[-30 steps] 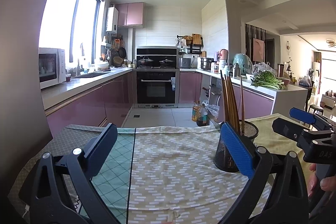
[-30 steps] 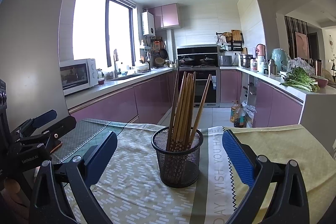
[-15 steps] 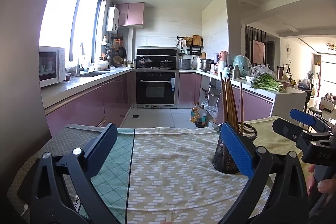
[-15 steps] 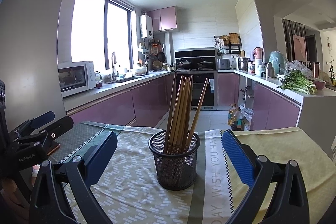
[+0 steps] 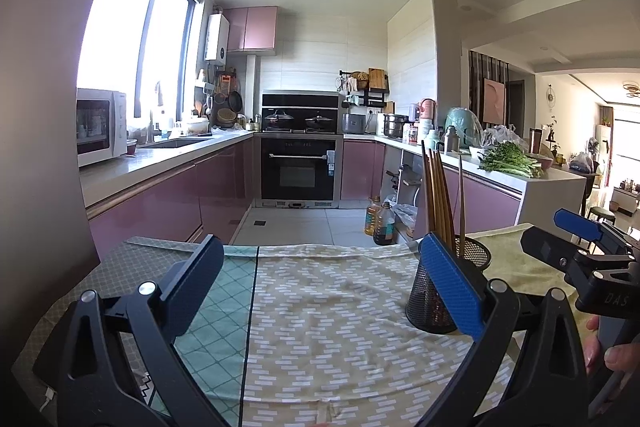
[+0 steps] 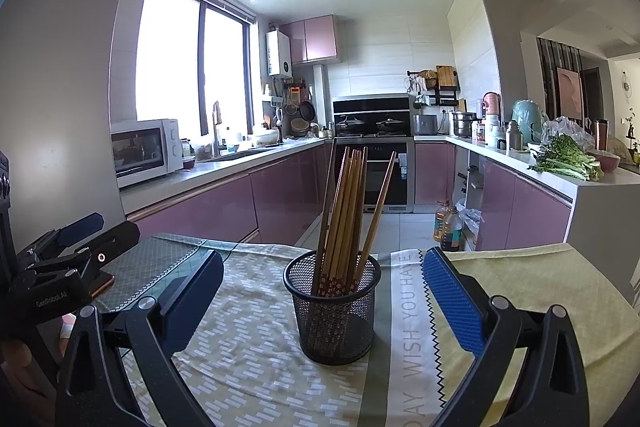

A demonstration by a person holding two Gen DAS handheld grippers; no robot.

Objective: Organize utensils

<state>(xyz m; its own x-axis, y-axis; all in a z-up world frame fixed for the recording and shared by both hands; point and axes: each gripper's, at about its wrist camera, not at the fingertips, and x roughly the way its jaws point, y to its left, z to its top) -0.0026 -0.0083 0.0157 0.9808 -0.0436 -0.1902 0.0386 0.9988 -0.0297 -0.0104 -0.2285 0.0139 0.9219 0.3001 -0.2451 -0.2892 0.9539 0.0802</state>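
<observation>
A black mesh holder (image 6: 332,311) stands on the cloth-covered table (image 6: 248,339), filled with several wooden chopsticks (image 6: 346,211) that lean upright. My right gripper (image 6: 324,291) is open, its fingers wide on either side of the holder and just short of it. In the left wrist view the same holder (image 5: 432,295) sits behind my right finger, chopsticks (image 5: 438,195) rising from it. My left gripper (image 5: 316,279) is open over bare cloth, nothing between its fingers. Each gripper shows at the edge of the other's view: the right gripper (image 5: 580,247), the left gripper (image 6: 72,247).
The table (image 5: 332,327) carries a beige brick-pattern cloth, a green checked cloth (image 5: 216,307) at left and a yellow cloth (image 6: 532,287) at right. Beyond its far edge lie the kitchen floor, pink cabinets (image 5: 168,195), an oven (image 5: 298,175) and oil bottles (image 5: 378,217).
Both views have shifted slightly: the holder sits a little lower and nearer in the right wrist view. Both grippers stay open and nothing was grasped.
</observation>
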